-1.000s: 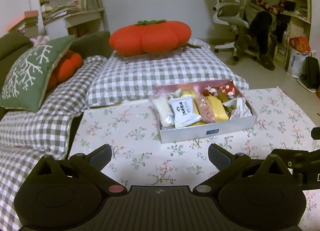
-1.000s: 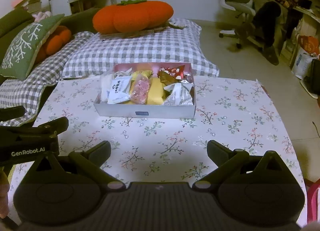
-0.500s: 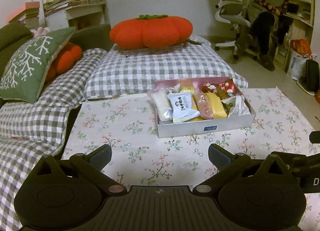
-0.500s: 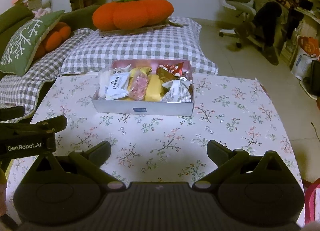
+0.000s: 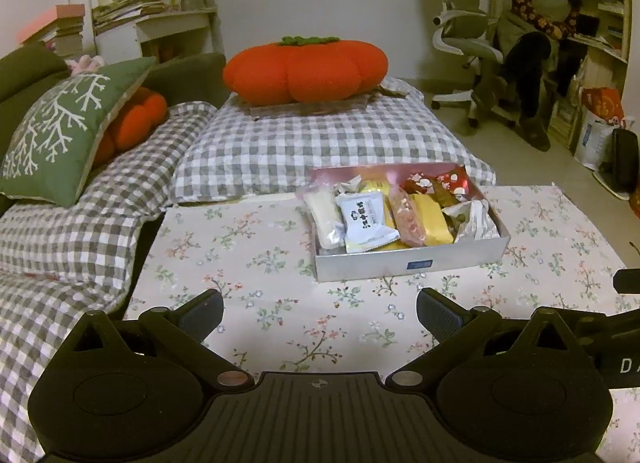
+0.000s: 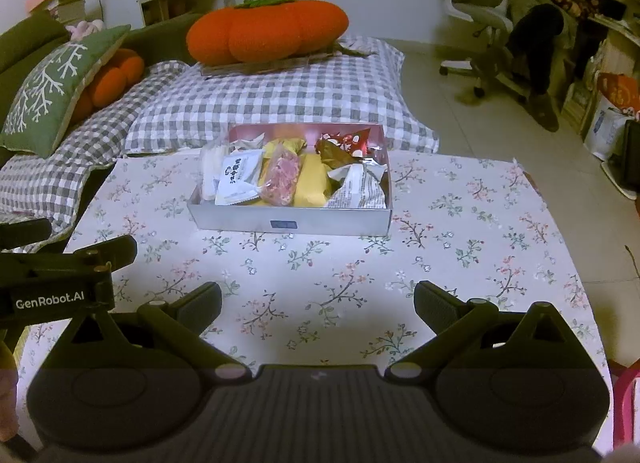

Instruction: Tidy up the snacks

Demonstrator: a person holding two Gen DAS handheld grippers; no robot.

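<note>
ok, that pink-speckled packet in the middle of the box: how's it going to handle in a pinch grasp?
The pink-speckled packet looks like thin clear film over loose pieces, so it is probably light and floppy, sagging from a corner pinch. The glossy wrap may slip. It leans on the yellow packet and the white packet, so lifting may drag those along.

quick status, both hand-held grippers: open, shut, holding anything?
Left hand-held gripper: open, empty, short of the snack box.
Right hand-held gripper: open, empty.

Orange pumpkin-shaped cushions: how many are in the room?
2. The big orange cushion lies on the checked bedding behind the table; a smaller orange cushion peeks from behind the green pillow. Others may be hidden.
</note>
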